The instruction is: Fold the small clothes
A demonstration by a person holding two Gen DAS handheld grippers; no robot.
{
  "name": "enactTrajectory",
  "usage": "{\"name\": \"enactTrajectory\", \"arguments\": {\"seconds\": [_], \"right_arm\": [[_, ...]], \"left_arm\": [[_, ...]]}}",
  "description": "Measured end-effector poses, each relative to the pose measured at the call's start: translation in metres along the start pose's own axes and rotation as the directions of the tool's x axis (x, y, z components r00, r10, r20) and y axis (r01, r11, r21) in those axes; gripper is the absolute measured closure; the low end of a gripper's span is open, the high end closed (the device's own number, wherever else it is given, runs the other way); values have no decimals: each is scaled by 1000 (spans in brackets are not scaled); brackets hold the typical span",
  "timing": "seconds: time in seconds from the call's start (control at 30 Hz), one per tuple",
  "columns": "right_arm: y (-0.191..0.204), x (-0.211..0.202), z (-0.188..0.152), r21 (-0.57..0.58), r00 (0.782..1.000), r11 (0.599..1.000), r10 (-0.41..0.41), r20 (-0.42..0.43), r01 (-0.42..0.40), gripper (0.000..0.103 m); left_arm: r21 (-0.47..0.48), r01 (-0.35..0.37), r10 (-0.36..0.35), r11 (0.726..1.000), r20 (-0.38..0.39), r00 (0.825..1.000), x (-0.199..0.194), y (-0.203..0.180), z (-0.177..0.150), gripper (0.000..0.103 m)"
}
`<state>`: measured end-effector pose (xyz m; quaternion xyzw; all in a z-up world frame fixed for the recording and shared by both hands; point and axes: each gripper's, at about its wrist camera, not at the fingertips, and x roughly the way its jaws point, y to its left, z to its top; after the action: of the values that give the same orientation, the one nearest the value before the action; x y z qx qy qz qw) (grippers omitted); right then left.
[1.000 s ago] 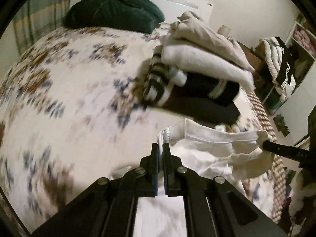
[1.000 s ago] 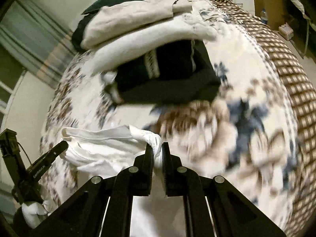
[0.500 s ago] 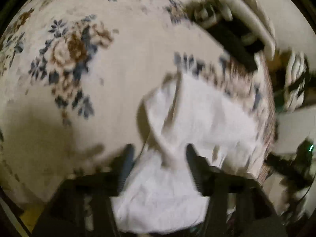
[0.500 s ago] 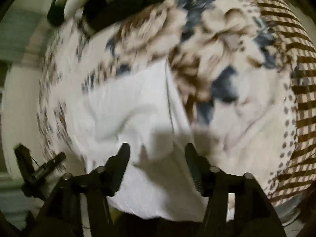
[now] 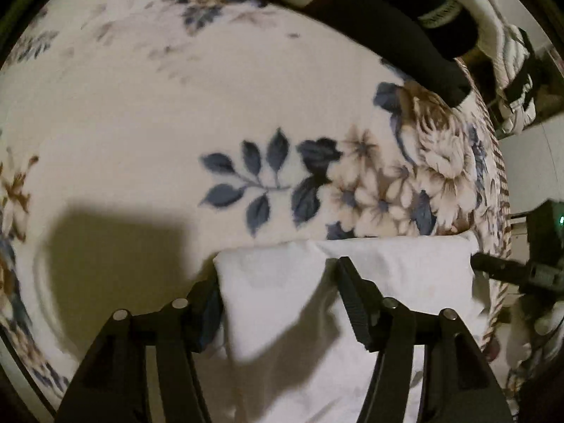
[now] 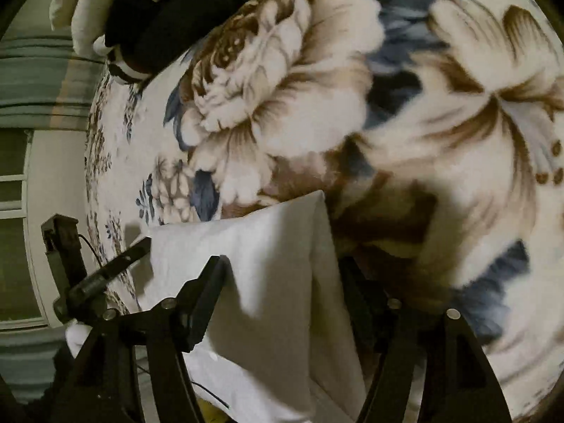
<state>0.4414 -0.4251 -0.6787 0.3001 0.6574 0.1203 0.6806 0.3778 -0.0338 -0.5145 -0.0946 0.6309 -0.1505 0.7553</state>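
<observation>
A white garment (image 5: 352,282) lies flat on the floral blanket (image 5: 176,105), its far edge straight. It also shows in the right wrist view (image 6: 268,246). My left gripper (image 5: 278,278) is open, its jaws astride the garment's left corner, low over the cloth. My right gripper (image 6: 285,271) is open, its jaws astride the garment's right edge. The right gripper's finger shows at the garment's right corner in the left wrist view (image 5: 493,264). The left gripper's finger shows at its left corner in the right wrist view (image 6: 130,253).
A stack of folded clothes (image 5: 405,17), black, striped and cream, sits on the bed beyond the garment; it also shows in the right wrist view (image 6: 148,17). The bed's right edge has a brown checked border (image 5: 500,176). A window (image 6: 14,194) is at left.
Both grippers held the garment's corners shut a second ago. They lowered it onto the blanket, opened and let go. The garment now lies flat with both grippers low over it.
</observation>
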Motion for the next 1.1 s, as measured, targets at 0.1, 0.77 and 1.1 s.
{"name": "enactTrajectory", "arguments": {"seconds": [0.1,0.77,1.1], "right_arm": [[8,-6,-3,-18,999,1000,17,42,-17,90],[69,-45,122,-30,978,996,-81,194,89,95],[56,-76,53,56,975,992,-124,185,116,59]], "left_arm": [[53,-14,11,998,58,998,-10,-9,-9,89],[62,-39,34,997,69,997,-16,-16,150,84],[-218,12,22,976,154,988,-83,22,65,55]]}}
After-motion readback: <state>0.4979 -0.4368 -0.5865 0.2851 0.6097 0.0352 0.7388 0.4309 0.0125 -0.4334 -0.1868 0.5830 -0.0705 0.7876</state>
